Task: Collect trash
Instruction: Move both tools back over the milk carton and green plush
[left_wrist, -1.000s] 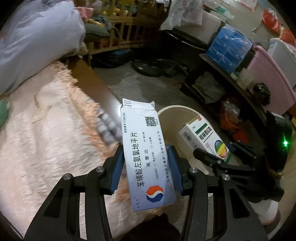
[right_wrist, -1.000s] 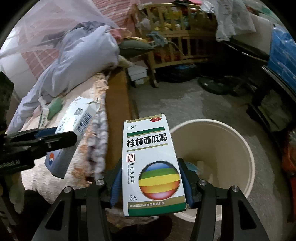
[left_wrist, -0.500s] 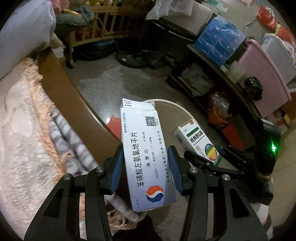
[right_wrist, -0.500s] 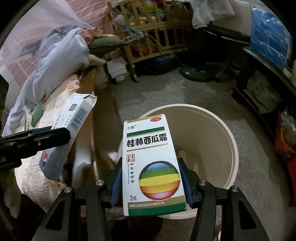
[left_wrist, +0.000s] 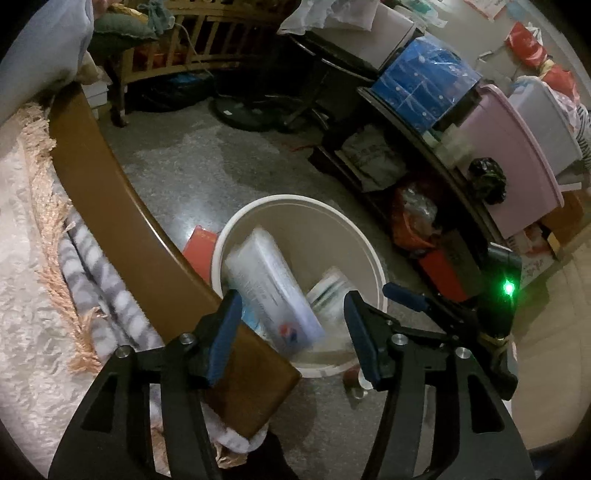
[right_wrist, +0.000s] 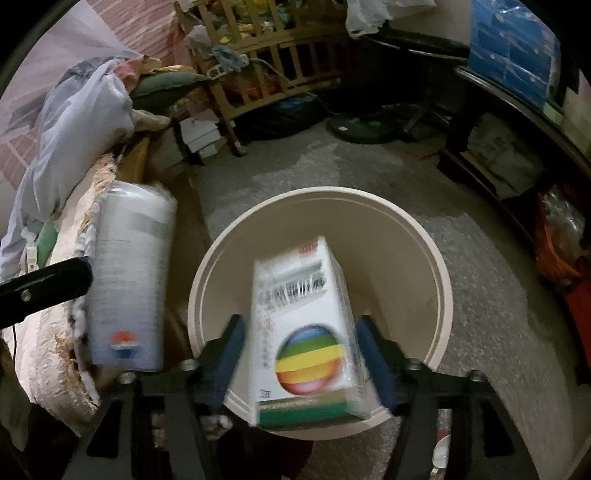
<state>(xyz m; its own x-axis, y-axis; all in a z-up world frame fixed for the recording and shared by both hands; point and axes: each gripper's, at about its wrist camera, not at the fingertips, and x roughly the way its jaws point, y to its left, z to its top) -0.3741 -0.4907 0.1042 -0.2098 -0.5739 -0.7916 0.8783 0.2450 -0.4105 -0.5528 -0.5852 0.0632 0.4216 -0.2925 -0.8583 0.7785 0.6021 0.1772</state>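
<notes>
Now both grippers' jaws are opening, 2 blurred boxes (left_wrist: 273, 291) (right_wrist: 306, 336) over bucket (right_wrist: 439, 266).

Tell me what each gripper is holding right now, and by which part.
Nothing. Both grippers' jaws are opening: the blue-and-white box has left the left gripper, and the rainbow box, blurred, is slipping free between the right gripper's pads over the bin.

Colours, bin & boxes
Cream bin (right_wrist: 439, 266); white box w/ rainbow-striped ball, green base band (right_wrist: 306, 332); pale blue-white box, red/blue logo (right_wrist: 127, 280); tool pads blue (left_wrist: 221, 332).

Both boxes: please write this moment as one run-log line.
left gripper: opening | right gripper: opening | blue-logo box, rainbow box: released, blurred | bin: below
</notes>
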